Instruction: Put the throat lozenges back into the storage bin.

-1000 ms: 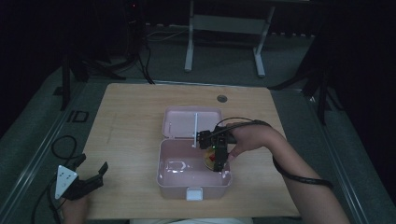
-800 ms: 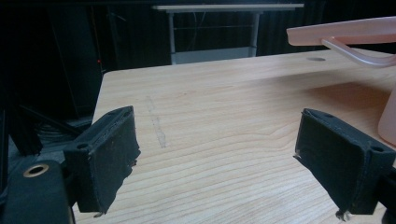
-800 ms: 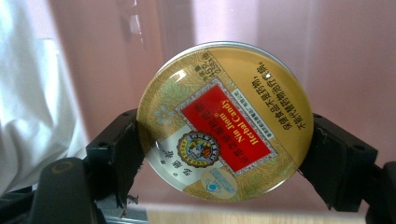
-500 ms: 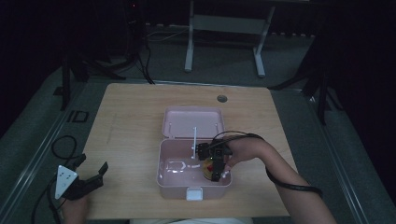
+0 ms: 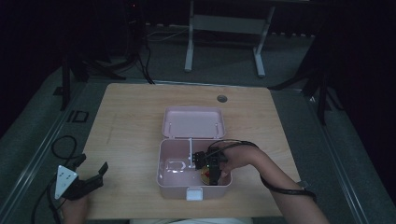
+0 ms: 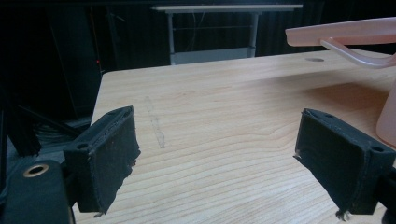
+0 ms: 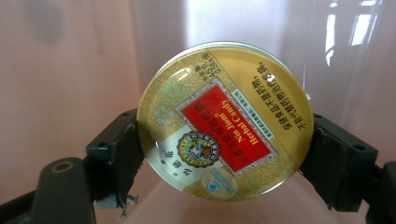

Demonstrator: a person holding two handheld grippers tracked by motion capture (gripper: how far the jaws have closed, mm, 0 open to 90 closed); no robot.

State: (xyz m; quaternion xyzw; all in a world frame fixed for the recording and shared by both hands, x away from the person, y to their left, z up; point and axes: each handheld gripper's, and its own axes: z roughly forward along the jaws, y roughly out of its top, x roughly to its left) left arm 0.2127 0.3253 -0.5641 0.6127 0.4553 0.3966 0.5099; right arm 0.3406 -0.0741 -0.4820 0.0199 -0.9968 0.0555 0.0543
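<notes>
A round gold candy tin (image 7: 224,121) with a red label sits between the jaws of my right gripper (image 7: 224,158), which is shut on its rim. In the high view that gripper (image 5: 211,173) reaches down into the open pink box (image 5: 168,184) at the table's near middle, with the tin (image 5: 205,175) low in the box's right half. The box's lid (image 5: 194,122) lies folded back behind it. My left gripper (image 5: 91,173) hovers at the table's near left corner, jaws wide apart and nothing between them (image 6: 224,163).
The wooden table (image 5: 135,121) is bare around the box, with a round cable hole (image 5: 222,99) near its far edge. A clear small item (image 5: 175,164) lies in the box's left half. The pink lid's edge (image 6: 345,32) juts in at the left gripper view's upper right.
My right gripper has come toward the near side and lowered into the box with the tin. The left gripper has stayed where it was.
</notes>
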